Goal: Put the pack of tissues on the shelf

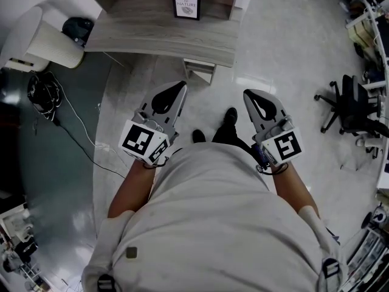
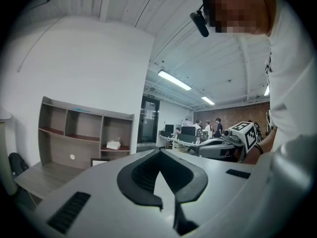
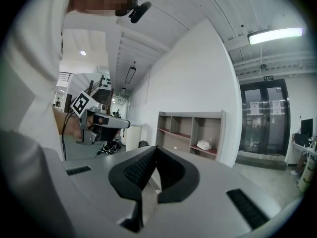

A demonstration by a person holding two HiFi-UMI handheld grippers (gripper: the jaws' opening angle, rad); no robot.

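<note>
One pack of tissues (image 2: pixel 113 145) is seen lying in the right-hand compartment of the shelf (image 2: pixel 74 114), which is divided into three columns. One framed picture (image 1: pixel 186 5) is stood on the counter (image 1: pixel 158 35). The left claw (image 2: pixel 158 151) and right claw (image 3: pixel 154 150) are both pressed together, empty, well apart from the shelf.

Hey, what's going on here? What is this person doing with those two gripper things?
A person stands facing a grey wooden desk, holding a two-jaw gripper in each hand. The left gripper and the right gripper are both shut, with nothing between their jaws. The white pack of tissues already lies in the right-hand compartment of the brown open shelf unit at the back of the desk, well apart from both grippers.
</note>
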